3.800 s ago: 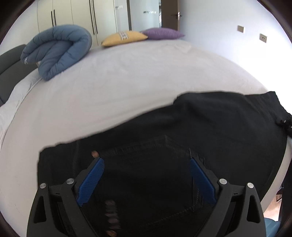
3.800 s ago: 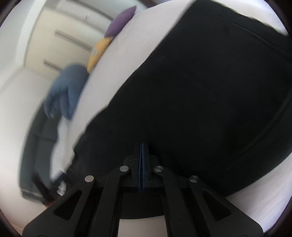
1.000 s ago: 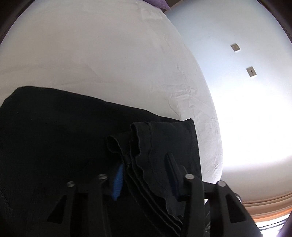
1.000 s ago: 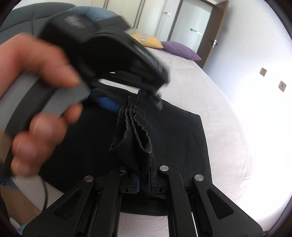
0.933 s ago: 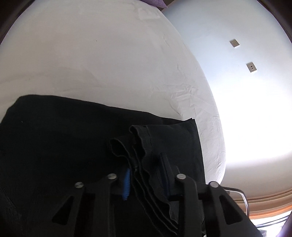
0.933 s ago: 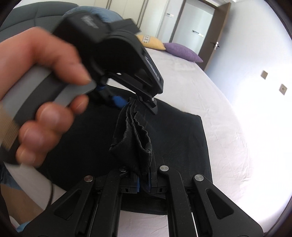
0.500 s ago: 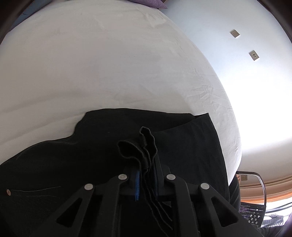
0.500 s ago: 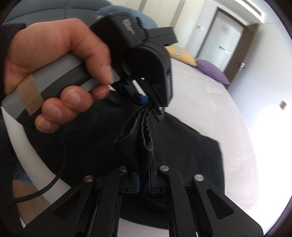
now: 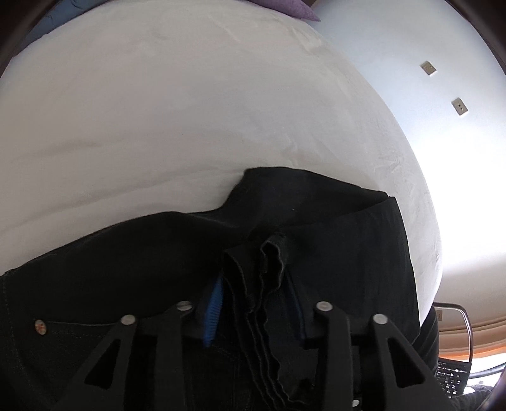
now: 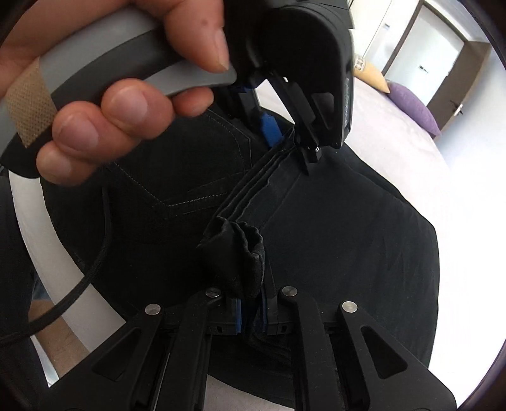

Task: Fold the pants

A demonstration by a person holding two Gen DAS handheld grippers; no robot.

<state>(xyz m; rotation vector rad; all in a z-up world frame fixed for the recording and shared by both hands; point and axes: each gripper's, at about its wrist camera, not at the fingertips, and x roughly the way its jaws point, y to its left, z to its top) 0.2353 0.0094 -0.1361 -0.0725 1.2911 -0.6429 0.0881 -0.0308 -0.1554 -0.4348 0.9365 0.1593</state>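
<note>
Left wrist view. Black pants (image 9: 332,240) lie on the white bed (image 9: 189,110), filling the lower part of the picture; a metal rivet (image 9: 41,326) shows at far left on the denim. The bunched hem (image 9: 268,284) of the legs, several layers thick, stands between the left gripper (image 9: 253,303) fingers. Its jaws have just been opening: the blue pad (image 9: 213,308) on the left sits clear of the cloth by a thin gap, and the right pad is in shadow, so contact there is hard to read. Hem appears released, loose between spread jaws. Two wall sockets (image 9: 442,87) at right; a purple pillow (image 9: 294,9) at the top edge.

Right wrist view. A hand (image 10: 104,104) at upper left grips the grey handle of the left gripper (image 10: 289,139), a black cable (image 10: 79,284) trailing below. A back pocket (image 10: 177,177) with pale stitching lies under it. The hem runs as a taut ridge from that gripper's tips down to the right gripper (image 10: 253,311), whose jaws have just eased apart slightly yet remain nearly together, pinching the gathered hem corner (image 10: 240,253) between blue pads. The folded-over leg panel lies flat on the bed to the right. A yellow pillow (image 10: 370,74) and the purple pillow (image 10: 411,104) sit far right, near a door (image 10: 442,47).
</note>
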